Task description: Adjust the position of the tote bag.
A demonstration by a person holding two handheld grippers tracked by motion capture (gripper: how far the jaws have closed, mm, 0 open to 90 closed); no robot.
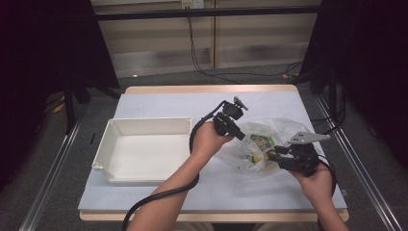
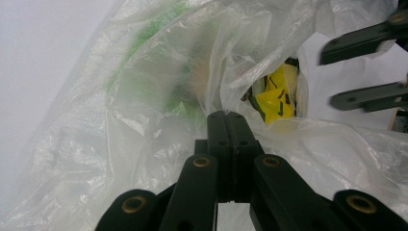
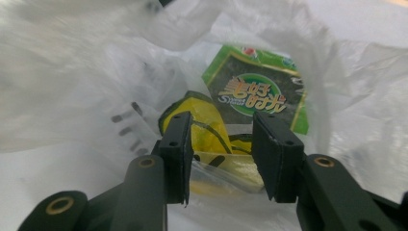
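A clear plastic bag point(image 1: 284, 127) lies crumpled at the table's right side. Inside it are a green snack packet point(image 1: 262, 141) and a yellow packet point(image 1: 257, 158). My left gripper point(image 1: 239, 136) is shut on a fold of the bag's film point(image 2: 144, 125) near its mouth, jaws pressed together point(image 2: 226, 118). My right gripper point(image 1: 270, 155) reaches into the bag's mouth from the right. In the right gripper view its jaws point(image 3: 221, 139) stand apart on either side of the yellow packet point(image 3: 207, 122), with the green packet point(image 3: 255, 91) lying just beyond. The left gripper view shows the yellow packet point(image 2: 276, 98) and the right gripper point(image 2: 329, 77).
A white rectangular tray point(image 1: 144, 126) with nothing in it stands on the table's left half. The light tabletop point(image 1: 192, 103) is bare behind the bag and in front of it. Cables trail from both grippers toward the near edge.
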